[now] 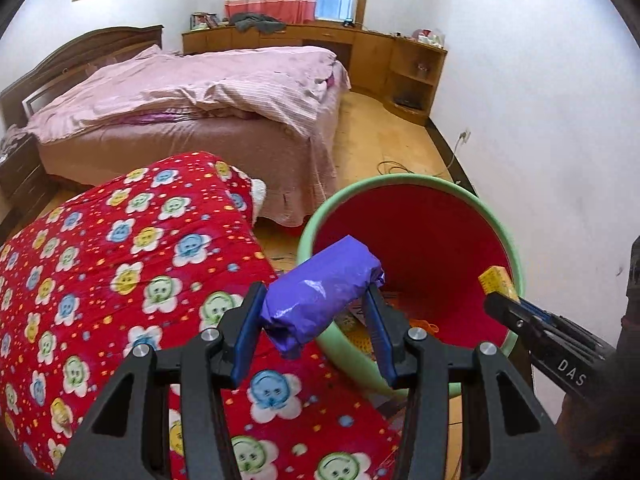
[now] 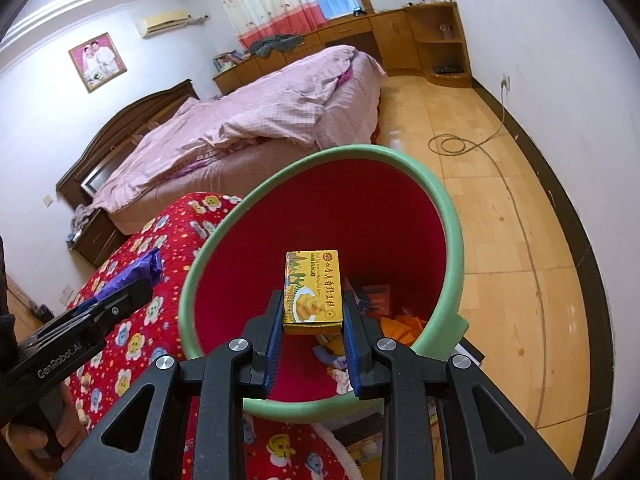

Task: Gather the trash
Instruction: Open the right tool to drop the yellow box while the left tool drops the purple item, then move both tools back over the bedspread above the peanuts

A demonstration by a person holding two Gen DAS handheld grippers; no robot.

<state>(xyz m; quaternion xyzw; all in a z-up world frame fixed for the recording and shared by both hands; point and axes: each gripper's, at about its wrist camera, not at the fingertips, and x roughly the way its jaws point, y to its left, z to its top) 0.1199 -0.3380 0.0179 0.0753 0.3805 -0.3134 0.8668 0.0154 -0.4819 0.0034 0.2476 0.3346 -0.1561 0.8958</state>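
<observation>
- Purple wrapper (image 1: 320, 292) is sitting crosswise between my left gripper's (image 1: 314, 312) blue pads (image 1: 247, 328), and they are clamping on it, holding it just at the near rim of the bin (image 1: 472, 196), over the red patterned quilt (image 1: 120, 248).
- Yellow cake box (image 2: 312, 292) is being squeezed between the pads of my right gripper (image 2: 312, 304); I'm holding it over the bin's red inside.
- I'm seeing the bin, green-rimmed, standing just beside the quilt, with scraps of orange and printed trash (image 2: 400, 326) lying at its bottom.
- I'm also catching each gripper in the other's view: the right one is poking in with the box at the bin's far rim, the left one hanging over the quilt.
- Pink-covered bed (image 1: 192, 96) is lying beyond.
</observation>
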